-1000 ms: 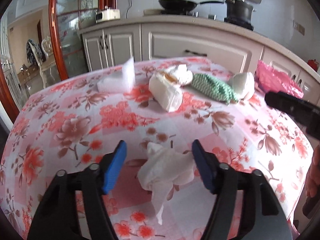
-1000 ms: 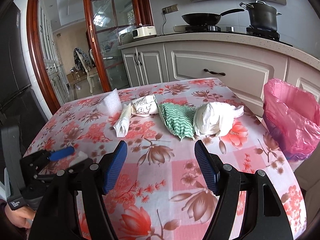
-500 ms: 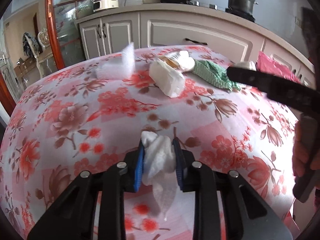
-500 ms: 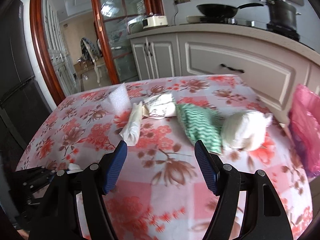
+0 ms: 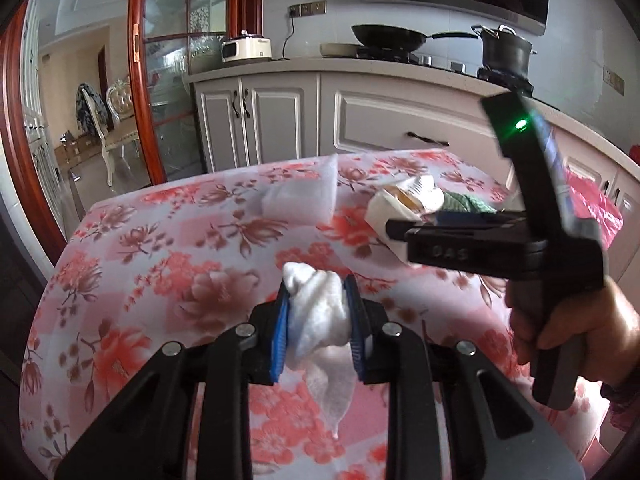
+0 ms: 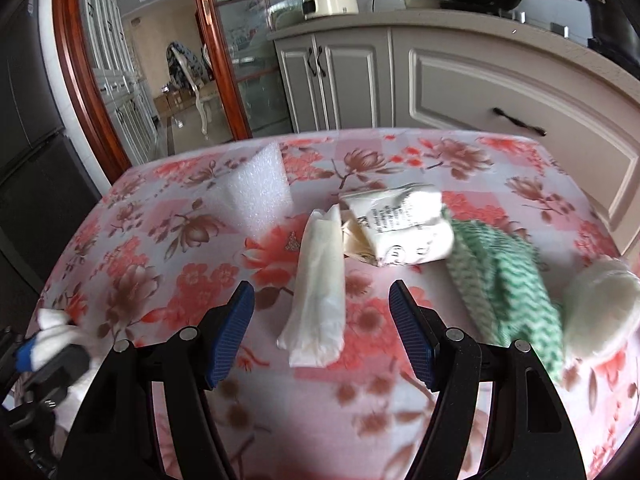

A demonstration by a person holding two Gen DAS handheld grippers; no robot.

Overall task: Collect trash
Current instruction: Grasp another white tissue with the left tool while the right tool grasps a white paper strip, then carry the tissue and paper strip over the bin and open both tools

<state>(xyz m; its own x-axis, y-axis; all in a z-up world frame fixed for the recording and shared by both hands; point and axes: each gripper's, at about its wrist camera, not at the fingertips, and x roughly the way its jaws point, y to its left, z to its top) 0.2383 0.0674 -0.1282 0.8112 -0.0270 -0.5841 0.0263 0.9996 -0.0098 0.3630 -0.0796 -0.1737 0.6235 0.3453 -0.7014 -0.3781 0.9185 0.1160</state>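
Left wrist view: your left gripper (image 5: 318, 330) is clamped tight on the crumpled tissue (image 5: 318, 316), pads squeezing it mid-wad w/ a loose tail hanging below, so it looks clear of the floral tablecloth (image 5: 132, 264). Probably gripped mid-wad so it won't slip on the way to the pink bin bag (image 5: 592, 208), far right edge. Your right hand (image 5: 576, 328) crosses in front w/ the other tool, blocking part of the pile.

Right wrist view: your right gripper (image 6: 322, 334) has its jaws wide apart, nothing between the pads yet. It's lined up over the folded white packet (image 6: 320, 292), which lies lengthwise btwn the fingers. Printed wrapper (image 6: 400, 232), green cloth (image 6: 504, 288), foam piece (image 6: 256, 192) & white wad (image 6: 600, 312) sit beyond, on the table.
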